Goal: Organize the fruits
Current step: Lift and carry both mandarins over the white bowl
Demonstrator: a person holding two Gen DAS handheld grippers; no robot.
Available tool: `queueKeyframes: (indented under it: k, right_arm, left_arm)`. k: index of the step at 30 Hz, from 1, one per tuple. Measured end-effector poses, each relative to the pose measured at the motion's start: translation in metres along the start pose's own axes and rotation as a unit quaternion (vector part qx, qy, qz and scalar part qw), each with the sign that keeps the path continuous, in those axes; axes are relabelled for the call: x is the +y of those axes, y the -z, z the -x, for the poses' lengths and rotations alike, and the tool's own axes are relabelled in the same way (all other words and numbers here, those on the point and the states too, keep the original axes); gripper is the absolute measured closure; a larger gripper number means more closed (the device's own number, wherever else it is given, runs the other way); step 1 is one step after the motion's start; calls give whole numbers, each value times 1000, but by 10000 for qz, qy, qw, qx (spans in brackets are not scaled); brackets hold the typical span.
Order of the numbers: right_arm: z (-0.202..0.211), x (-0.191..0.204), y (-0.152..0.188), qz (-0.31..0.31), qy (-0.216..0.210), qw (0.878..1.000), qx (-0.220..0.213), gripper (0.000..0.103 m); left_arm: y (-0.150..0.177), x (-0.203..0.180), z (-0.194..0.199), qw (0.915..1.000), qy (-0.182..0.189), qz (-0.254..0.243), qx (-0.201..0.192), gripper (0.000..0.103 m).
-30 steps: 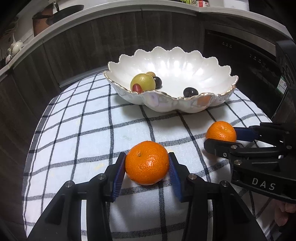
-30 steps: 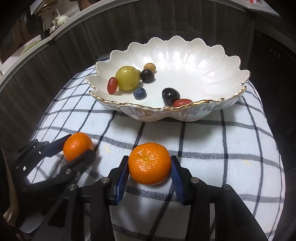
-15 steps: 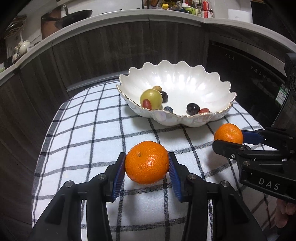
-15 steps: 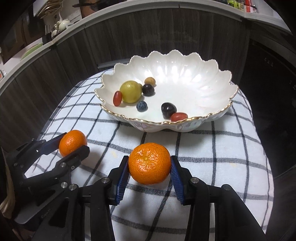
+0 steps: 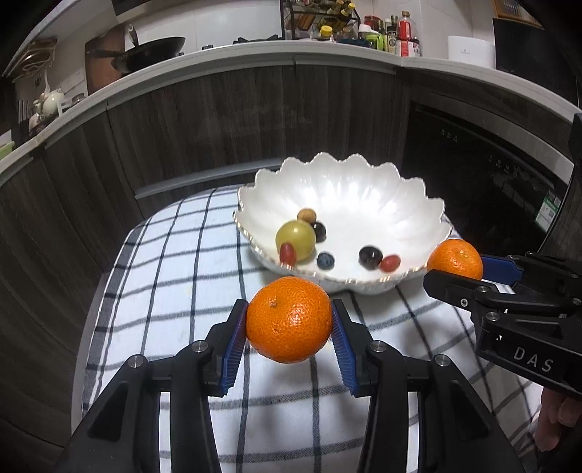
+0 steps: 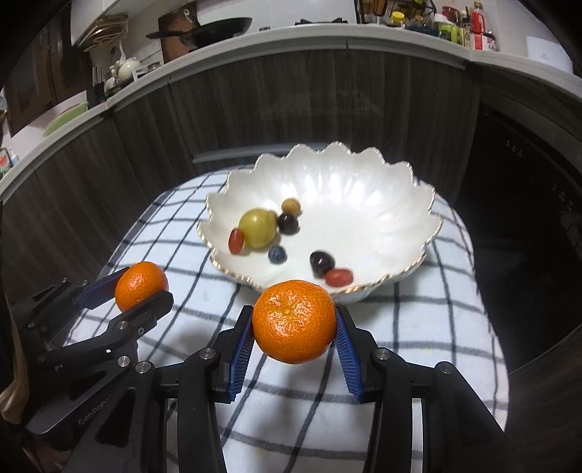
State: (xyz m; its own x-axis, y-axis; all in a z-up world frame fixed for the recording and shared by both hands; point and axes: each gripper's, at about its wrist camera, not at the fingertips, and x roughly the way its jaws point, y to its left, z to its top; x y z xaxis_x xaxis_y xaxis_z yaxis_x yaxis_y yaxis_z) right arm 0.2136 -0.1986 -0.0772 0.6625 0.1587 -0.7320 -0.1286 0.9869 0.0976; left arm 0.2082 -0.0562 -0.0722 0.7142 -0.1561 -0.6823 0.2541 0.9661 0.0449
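Observation:
My left gripper (image 5: 289, 322) is shut on an orange mandarin (image 5: 289, 319), held in the air above the checked cloth (image 5: 174, 291). My right gripper (image 6: 294, 324) is shut on a second mandarin (image 6: 294, 321), also lifted. Each gripper shows in the other view: the right one (image 5: 454, 271) with its mandarin (image 5: 454, 258), the left one (image 6: 140, 287) with its mandarin (image 6: 141, 285). Just beyond both stands a white scalloped bowl (image 5: 363, 189) (image 6: 345, 182) holding a yellow-green fruit (image 5: 295, 240) (image 6: 258, 227), grapes, a blueberry and small red fruits.
The bowl stands on a table under a black-and-white checked cloth (image 6: 418, 320). Dark wooden cabinets (image 5: 182, 145) curve behind, with a counter carrying a wok (image 5: 152, 52) and bottles (image 5: 389, 32). A dark appliance (image 5: 473, 174) is at the right. A person's fingers (image 5: 556, 418) show at lower right.
Both grippers have risen with their mandarins, lifting them off the cloth. The bowl now appears lower and farther in both views, and more of the counter shows.

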Motion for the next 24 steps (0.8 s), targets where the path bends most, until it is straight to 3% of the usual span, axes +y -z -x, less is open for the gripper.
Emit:
queueKeyframes:
  k: [11, 24]
  right_arm:
    - [8, -27, -30, -153, 164, 9994, -275, 59]
    - [2, -52, -62, -187, 372, 9981, -444, 59]
  left_arm:
    - [-38, -12, -4, 9998, 12, -48, -180, 59]
    - [-67, -20, -27, 9999, 62, -60, -115, 59]
